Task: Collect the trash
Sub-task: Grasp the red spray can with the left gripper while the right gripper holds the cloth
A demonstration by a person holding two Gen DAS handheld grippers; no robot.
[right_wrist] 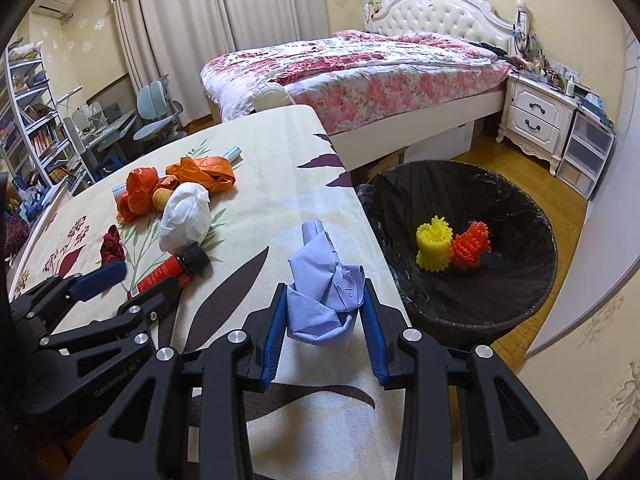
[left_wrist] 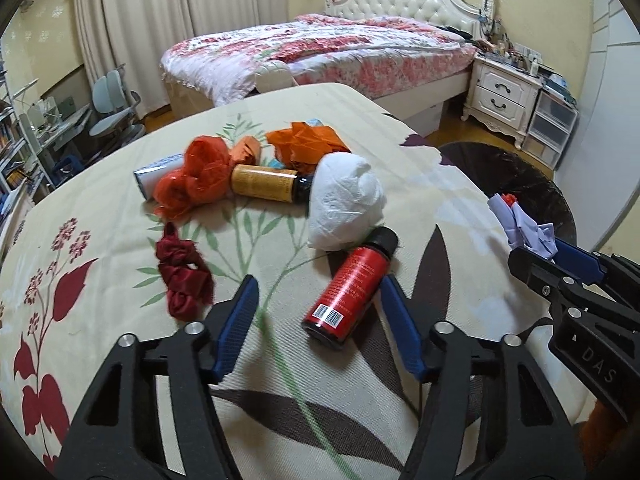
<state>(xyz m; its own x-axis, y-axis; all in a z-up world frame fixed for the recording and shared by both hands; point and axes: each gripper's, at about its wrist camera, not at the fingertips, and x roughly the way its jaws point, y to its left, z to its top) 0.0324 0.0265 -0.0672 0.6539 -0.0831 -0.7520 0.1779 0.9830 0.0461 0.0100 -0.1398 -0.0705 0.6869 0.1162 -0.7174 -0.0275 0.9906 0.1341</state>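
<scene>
We are gripping a crumpled blue paper (right_wrist: 320,304) between the pads of the right gripper (right_wrist: 324,312), above the table (right_wrist: 272,152) edge beside the black-lined bin (right_wrist: 520,312). Our left gripper (left_wrist: 320,304) is hanging released, its jaws apart; the red bottle (left_wrist: 350,286) is lying on the tablecloth between its fingers, against the right one.

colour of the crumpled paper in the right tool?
Pale blue crumpled paper, pinched in the right tool; clearest in the right wrist view.
</scene>
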